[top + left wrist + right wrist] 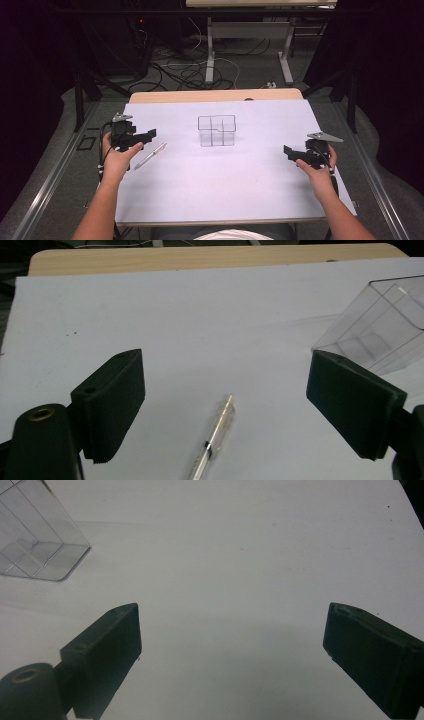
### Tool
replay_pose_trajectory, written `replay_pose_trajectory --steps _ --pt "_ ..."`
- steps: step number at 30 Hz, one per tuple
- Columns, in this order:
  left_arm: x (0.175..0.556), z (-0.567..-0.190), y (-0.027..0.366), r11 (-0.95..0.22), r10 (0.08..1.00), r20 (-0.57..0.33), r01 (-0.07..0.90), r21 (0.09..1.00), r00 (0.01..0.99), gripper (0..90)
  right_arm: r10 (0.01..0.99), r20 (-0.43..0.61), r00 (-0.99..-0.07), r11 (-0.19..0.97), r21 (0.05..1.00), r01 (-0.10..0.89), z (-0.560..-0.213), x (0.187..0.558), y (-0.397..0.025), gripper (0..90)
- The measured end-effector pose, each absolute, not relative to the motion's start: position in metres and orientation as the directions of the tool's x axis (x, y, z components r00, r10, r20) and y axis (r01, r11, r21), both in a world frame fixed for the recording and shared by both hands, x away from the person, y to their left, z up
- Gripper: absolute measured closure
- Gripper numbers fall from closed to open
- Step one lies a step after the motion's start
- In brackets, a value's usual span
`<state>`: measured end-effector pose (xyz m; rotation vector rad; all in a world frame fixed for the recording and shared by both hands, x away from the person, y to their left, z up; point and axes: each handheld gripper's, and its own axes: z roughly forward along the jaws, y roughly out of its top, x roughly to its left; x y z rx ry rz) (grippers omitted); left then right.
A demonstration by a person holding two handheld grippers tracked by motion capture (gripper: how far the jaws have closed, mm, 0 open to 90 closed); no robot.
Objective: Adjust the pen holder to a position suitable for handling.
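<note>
The left gripper (145,136) hung over the white table cover (225,190) with its jaws spread wide and nothing between them, and the clear pen (150,156) lay flat on the cover just beside and below it; in the left gripper view the pen (216,437) sat between the two jaws, tip pointing away, untouched. The right gripper (290,152) waited well apart at the other side of the table, likewise spread and empty. The likeliest trouble seemed to be the pen itself: thin, smooth and round, it could roll or skate off under one pad if the jaws closed off-centre or before they had come down level with it, and a pinch near one end might let it swing. The transparent compartment box (216,131), divided into four cells, stood upright near the middle of the cover, clear of the pen, with open surface between them; being light and clear-walled, it could be knocked or tipped by a careless approach. Beyond the table's far wooden edge (215,95), cables lay on the floor, out of reach.
</note>
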<state>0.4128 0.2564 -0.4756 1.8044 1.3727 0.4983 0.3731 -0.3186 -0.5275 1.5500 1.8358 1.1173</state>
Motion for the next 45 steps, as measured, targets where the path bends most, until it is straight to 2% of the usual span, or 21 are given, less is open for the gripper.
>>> replay_pose_trajectory --steps 5,9,18,31,35,45 --pt "0.409 -0.476 0.26 -0.16 0.932 -0.085 0.612 0.775 0.352 15.6 0.962 0.136 -0.238 0.023 0.825 0.564 -0.527 0.373 -0.319 8.2" --pt "0.409 -0.476 0.257 -0.265 0.931 0.024 0.626 0.733 0.365 15.6 0.962 0.136 -0.237 0.023 0.824 0.566 -0.528 0.373 -0.319 8.2" --pt "0.409 -0.48 0.255 -0.359 0.906 0.099 0.625 0.693 0.411 18.1 0.961 0.134 -0.242 0.029 0.821 0.571 -0.528 0.373 -0.318 8.4" --pt "0.413 -0.487 0.26 -0.375 0.902 0.084 0.67 0.641 0.424 28.4 0.961 0.129 -0.244 0.035 0.819 0.572 -0.529 0.374 -0.317 8.5" --pt "0.412 -0.49 0.26 -0.361 0.907 0.07 0.683 0.635 0.414 38.5 0.961 0.122 -0.247 0.042 0.82 0.571 -0.529 0.374 -0.318 8.6" --pt "0.411 -0.495 0.262 -0.389 0.897 0.068 0.709 0.588 0.436 43.0 0.959 0.113 -0.26 0.056 0.823 0.565 -0.528 0.373 -0.316 8.6"
